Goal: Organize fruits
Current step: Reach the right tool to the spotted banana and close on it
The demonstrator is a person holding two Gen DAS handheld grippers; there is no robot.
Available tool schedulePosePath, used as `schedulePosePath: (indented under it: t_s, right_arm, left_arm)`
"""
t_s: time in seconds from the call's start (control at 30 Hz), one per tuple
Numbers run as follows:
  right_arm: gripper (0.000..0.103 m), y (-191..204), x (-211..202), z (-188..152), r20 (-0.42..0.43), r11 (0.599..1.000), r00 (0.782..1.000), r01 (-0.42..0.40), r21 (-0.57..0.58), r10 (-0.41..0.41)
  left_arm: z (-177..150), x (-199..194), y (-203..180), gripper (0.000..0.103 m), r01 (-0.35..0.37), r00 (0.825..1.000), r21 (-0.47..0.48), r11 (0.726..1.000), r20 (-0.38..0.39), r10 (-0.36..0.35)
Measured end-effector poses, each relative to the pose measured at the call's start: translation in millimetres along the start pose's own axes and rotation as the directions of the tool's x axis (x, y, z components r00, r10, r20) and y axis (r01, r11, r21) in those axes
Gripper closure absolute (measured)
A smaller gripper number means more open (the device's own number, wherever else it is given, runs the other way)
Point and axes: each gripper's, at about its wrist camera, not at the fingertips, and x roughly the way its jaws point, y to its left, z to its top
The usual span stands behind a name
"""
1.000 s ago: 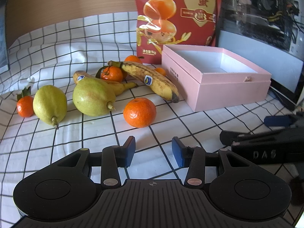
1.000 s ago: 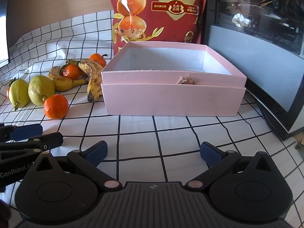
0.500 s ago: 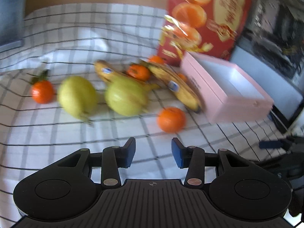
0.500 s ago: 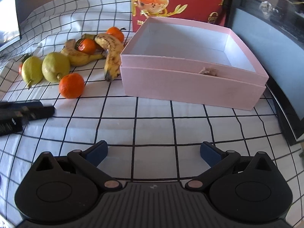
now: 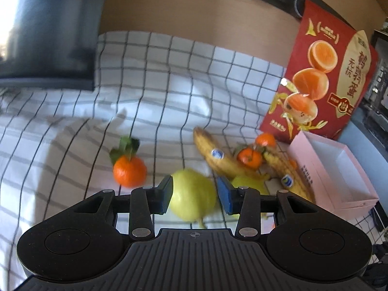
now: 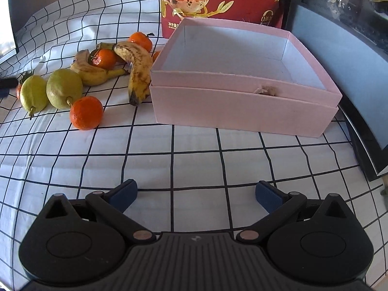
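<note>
Lining up your left gripper (image 5: 195, 195) on the green pear (image 5: 192, 195), whose closing fingers frame it untouched, lower squarely before squeezing; your right gripper (image 6: 196, 192) hangs wide open before the pink box (image 6: 245, 101)

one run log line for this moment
left gripper: open, closing around pear, not gripped | right gripper: open, empty | pink box: empty

We find the left wrist view looking forward and down from close above the fruit, a pear (image 5: 192, 197) nearest its lens. The right wrist view looks down more steeply from farther back, facing the pink box (image 6: 242, 84). Both views share the bananas (image 6: 139, 72), the box and the red bag (image 5: 322, 77).
</note>
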Motion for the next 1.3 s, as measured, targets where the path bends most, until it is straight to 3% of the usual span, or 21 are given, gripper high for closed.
schedulePosePath:
  t_s: [0.07,0.1,0.23,0.3,0.33,0.5,0.63,0.77,0.87,0.97,1.3]
  right_arm:
    - [0.003,2.4,-1.8,0.8,-0.006,1.000,1.000,0.007,0.002,-0.007]
    - [0.011,6.0,-5.2,0.8,0.004,1.000,1.000,-0.002,-0.019,0.002]
    - [0.023,29.9,-23.5,10.0,0.110,0.987,0.994,0.017,-0.162,0.001]
    - [0.046,40.3,-34.0,28.7,0.121,0.976,0.991,-0.021,-0.217,0.049]
    - [0.048,43.0,-38.1,38.2,0.117,0.972,0.990,-0.054,-0.228,0.082]
    - [0.049,61.0,-44.2,88.6,0.132,0.947,0.976,-0.126,-0.294,0.171]
    - [0.049,82.3,-21.9,122.5,0.121,0.916,0.982,-0.087,-0.391,0.145]
    - [0.050,89.5,27.3,154.7,0.024,0.907,0.993,-0.096,-0.410,0.116]
    - [0.050,89.0,58.9,166.9,-0.056,0.906,0.992,-0.126,-0.403,0.113]
    - [0.063,84.9,86.5,178.5,-0.145,0.924,0.982,-0.165,-0.345,0.121]
    - [0.064,100.1,113.2,178.8,-0.209,0.899,0.977,-0.127,-0.419,0.040]
  left_arm:
    - [7.4,-1.9,-9.4,0.058,0.061,0.998,0.059,0.996,-0.015,-0.060]
    - [9.9,-2.3,-14.3,0.058,0.086,0.996,0.079,0.993,-0.019,-0.084]
    - [7.2,-1.3,-36.9,0.058,0.133,0.990,0.104,0.986,-0.051,-0.128]
    - [2.1,1.8,-43.8,0.058,0.139,0.989,0.102,0.985,-0.060,-0.133]
    - [-0.7,2.6,-45.7,0.058,0.140,0.989,0.104,0.985,-0.058,-0.135]
    - [-12.3,2.2,-38.5,0.058,0.130,0.990,0.072,0.989,-0.069,-0.125]
    - [-19.9,-0.8,-26.7,0.058,0.172,0.980,0.052,0.984,-0.112,-0.165]
    - [-29.4,-9.1,-17.7,0.058,0.199,0.973,0.010,0.980,-0.119,-0.196]
    - [-34.6,-16.7,-11.1,0.058,0.210,0.971,-0.015,0.978,-0.115,-0.210]
    - [-38.3,-24.8,-4.1,0.058,0.210,0.971,-0.024,0.977,-0.112,-0.212]
    - [-43.1,-30.3,15.9,0.058,0.179,0.975,-0.052,0.982,-0.123,-0.185]
